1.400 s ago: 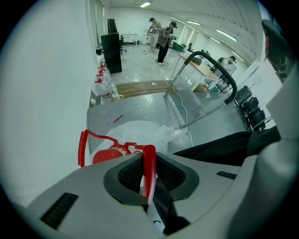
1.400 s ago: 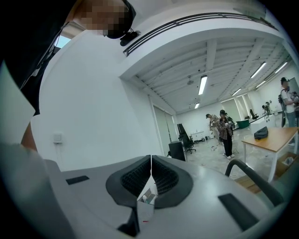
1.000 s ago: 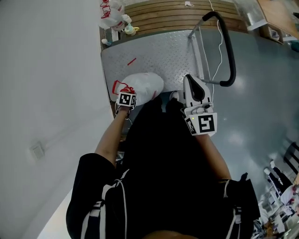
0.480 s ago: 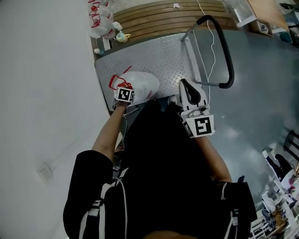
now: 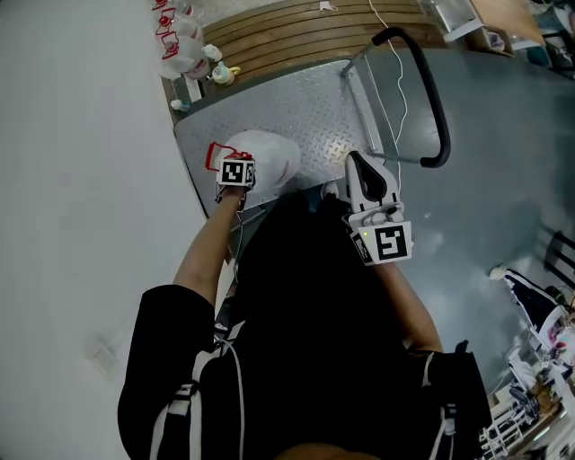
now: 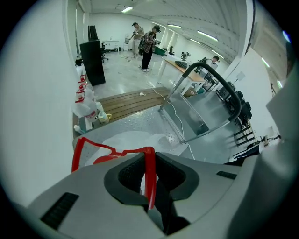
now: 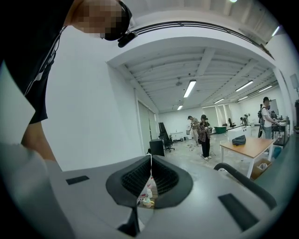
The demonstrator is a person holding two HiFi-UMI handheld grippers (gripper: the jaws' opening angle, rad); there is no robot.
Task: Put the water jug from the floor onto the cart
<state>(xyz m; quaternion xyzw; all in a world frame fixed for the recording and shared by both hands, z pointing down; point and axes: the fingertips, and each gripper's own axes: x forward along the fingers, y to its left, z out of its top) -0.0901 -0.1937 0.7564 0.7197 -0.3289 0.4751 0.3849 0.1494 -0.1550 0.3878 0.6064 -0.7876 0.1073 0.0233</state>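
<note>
The water jug point(image 5: 269, 154), white and translucent with a red carry handle point(image 5: 214, 153), is over the near left part of the cart's metal deck point(image 5: 287, 103); whether it rests there I cannot tell. My left gripper point(image 5: 235, 163) points steeply down, shut on that handle. In the left gripper view the red handle point(image 6: 150, 179) runs between the dark pads of the left gripper point(image 6: 149, 161), with the jug body point(image 6: 126, 140) below. My right gripper point(image 5: 362, 163) hovers beside the jug at the deck's near edge. In its own view the right gripper point(image 7: 150, 179) is shut with nothing in it.
The cart's black push bar point(image 5: 433, 90) rises at the right of the deck. Beyond the cart lie a wooden pallet point(image 5: 296, 27) and more jugs point(image 5: 175, 49) against the white wall point(image 5: 81, 180). People point(image 6: 147, 42) stand far off; a table point(image 7: 247, 147) is at right.
My left gripper has carried the jug further over the cart's deck, away from me and toward the wall. The right gripper has followed a little way forward.
</note>
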